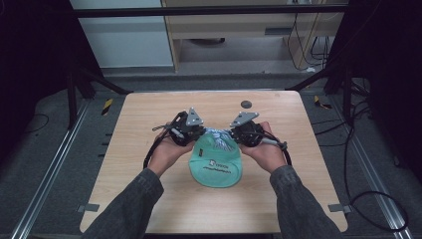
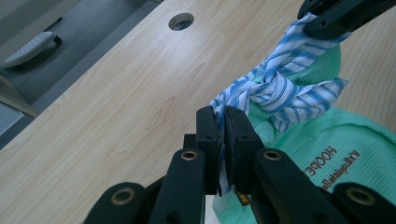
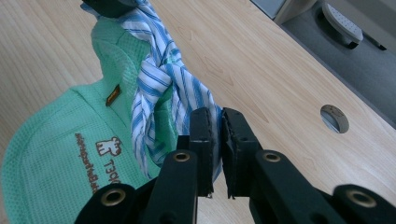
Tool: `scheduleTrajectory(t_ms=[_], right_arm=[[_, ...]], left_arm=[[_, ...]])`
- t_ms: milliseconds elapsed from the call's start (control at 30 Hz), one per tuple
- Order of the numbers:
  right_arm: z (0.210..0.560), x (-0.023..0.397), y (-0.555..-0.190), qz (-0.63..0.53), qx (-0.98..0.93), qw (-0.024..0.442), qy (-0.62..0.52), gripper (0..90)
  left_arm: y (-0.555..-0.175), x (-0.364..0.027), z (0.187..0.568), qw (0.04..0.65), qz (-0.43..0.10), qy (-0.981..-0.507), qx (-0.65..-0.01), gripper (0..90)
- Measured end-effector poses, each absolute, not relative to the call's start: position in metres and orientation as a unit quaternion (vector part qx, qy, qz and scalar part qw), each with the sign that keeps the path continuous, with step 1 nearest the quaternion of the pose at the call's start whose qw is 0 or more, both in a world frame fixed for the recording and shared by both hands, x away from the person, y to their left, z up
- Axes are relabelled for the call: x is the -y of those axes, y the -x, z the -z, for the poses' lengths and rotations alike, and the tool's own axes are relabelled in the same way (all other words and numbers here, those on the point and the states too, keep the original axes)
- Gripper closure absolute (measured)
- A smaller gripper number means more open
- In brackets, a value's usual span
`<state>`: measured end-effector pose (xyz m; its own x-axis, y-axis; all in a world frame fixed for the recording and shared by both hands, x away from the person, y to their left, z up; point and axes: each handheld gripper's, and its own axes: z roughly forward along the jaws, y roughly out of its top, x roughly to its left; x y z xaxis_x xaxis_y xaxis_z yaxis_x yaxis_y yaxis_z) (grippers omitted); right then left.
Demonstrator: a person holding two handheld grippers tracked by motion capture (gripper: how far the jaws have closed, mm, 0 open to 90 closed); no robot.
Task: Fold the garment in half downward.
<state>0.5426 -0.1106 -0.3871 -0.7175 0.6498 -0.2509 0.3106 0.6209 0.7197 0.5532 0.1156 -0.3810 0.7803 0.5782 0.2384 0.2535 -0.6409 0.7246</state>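
over green cap (image 1: 216,167), both tongs (image 2: 221,122) (image 3: 215,122) clamped — striped ties (image 2: 275,86)

Soft even light, dark surroundings

A green cloth bag (image 1: 216,167) is laid on the pale wooden surface (image 1: 149,129), near its middle.

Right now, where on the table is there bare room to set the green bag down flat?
Bare wood lies along the table left edge and the right edge, and near the far edge around the cable hole. Mid-table is crowded: green bag, striped ties, both hand-held grippers.
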Motion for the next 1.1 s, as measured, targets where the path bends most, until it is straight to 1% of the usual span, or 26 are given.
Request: scheduleTrajectory(t_ms=[567,1100], right_arm=[[0.402,0.106,-0.527,-0.336,-0.869,0.256,-0.259,83.1],[0.424,0.104,-0.51,-0.333,-0.877,0.242,-0.248,82.8]], left_arm=[[-0.536,-0.123,0.396,0.354,-0.231,-0.877,-0.229,85.4],[-0.516,-0.128,0.413,0.359,-0.217,-0.878,-0.23,85.3]])
